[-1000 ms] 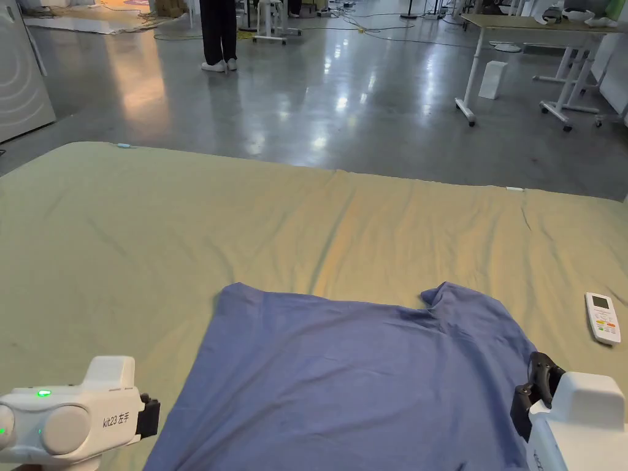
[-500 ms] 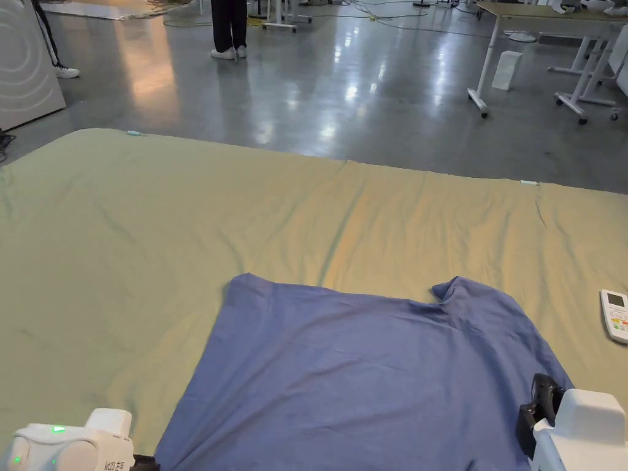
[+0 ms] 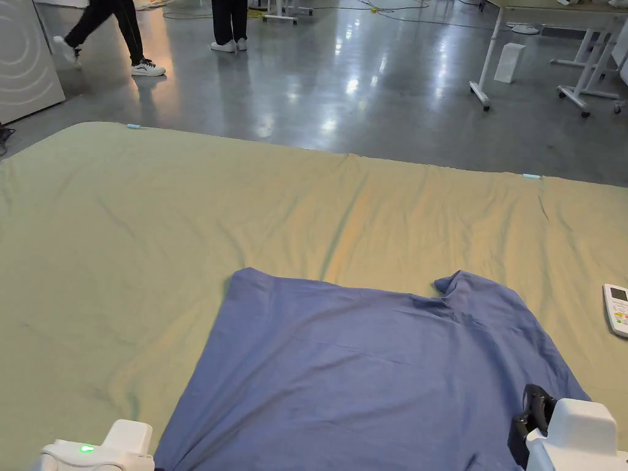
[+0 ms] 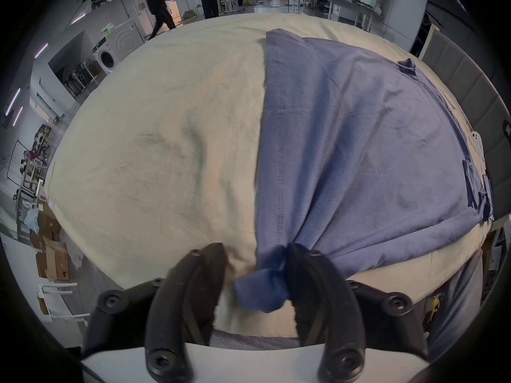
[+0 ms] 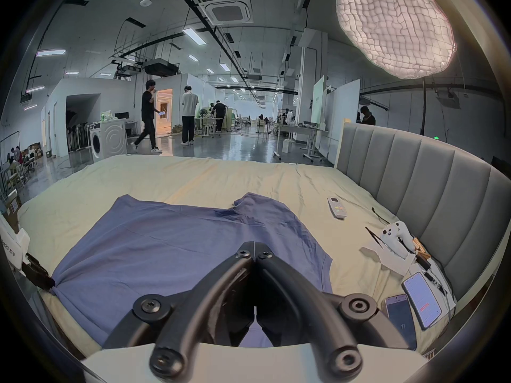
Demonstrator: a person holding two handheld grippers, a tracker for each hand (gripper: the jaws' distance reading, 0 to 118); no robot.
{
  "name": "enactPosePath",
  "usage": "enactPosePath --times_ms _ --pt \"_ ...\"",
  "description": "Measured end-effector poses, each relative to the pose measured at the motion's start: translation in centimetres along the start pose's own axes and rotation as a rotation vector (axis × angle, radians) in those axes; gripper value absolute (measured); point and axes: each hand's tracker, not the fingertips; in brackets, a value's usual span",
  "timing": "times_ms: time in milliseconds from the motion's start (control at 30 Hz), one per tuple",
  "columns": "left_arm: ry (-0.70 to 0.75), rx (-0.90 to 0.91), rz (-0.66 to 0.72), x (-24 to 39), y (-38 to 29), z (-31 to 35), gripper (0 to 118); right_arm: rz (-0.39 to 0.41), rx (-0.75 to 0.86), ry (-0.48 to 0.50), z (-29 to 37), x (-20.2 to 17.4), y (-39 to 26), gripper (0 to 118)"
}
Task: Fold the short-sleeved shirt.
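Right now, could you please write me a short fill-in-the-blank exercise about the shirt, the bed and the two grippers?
1. The shirt spread on the bed sheet is ____ in colour.
2. The left gripper has its jaws ____ around a corner of the shirt.
3. The right gripper has its jaws ____, over the shirt.
4. The remote control lies on the ____, apart from the shirt.

Missing words: blue; open; shut; bed sheet

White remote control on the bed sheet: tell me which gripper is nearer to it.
Right. The right gripper sits at the blue shirt's near right edge, on the side of the white remote control. The left gripper is at the shirt's opposite corner, across the garment.
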Motion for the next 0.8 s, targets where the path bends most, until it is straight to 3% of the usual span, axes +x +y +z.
enactPosePath --times_ms 100,200,333,467,500,533,567,667,800 --pt "-0.023 0.026 -0.034 1.1 -0.1 0.6 8 0.0 -0.007 0.0 0.0 0.0 -0.3 0" --pt "-0.016 0.017 -0.103 1.6 -0.1 1.0 7 0.003 -0.015 0.001 0.2 0.5 -0.5 0" --pt "-0.062 0.061 -0.006 -0.8 0.1 2.7 7 0.001 -0.031 -0.021 0.9 2.3 -0.3 0" --pt "-0.106 0.112 0.075 -2.0 0.4 4.7 7 0.026 -0.167 -0.042 1.2 5.0 0.0 0" --pt "-0.095 0.111 0.057 -1.8 0.5 5.1 7 0.0 -0.238 -0.027 1.1 5.7 -0.5 0" --pt "-0.091 0.116 0.045 -1.6 0.5 5.2 7 0.035 -0.252 -0.043 1.1 6.4 -0.7 1" --pt "-0.086 0.118 0.04 -1.4 0.6 5.2 7 0.041 -0.296 -0.045 1.0 7.1 -1.1 5" --pt "-0.082 0.115 0.034 -0.9 0.8 5.1 7 0.063 -0.421 -0.054 0.4 8.9 -3.3 41" --pt "-0.073 0.106 0.03 -0.7 0.7 4.9 7 0.013 -0.583 -0.064 0.0 10.5 -6.4 45"
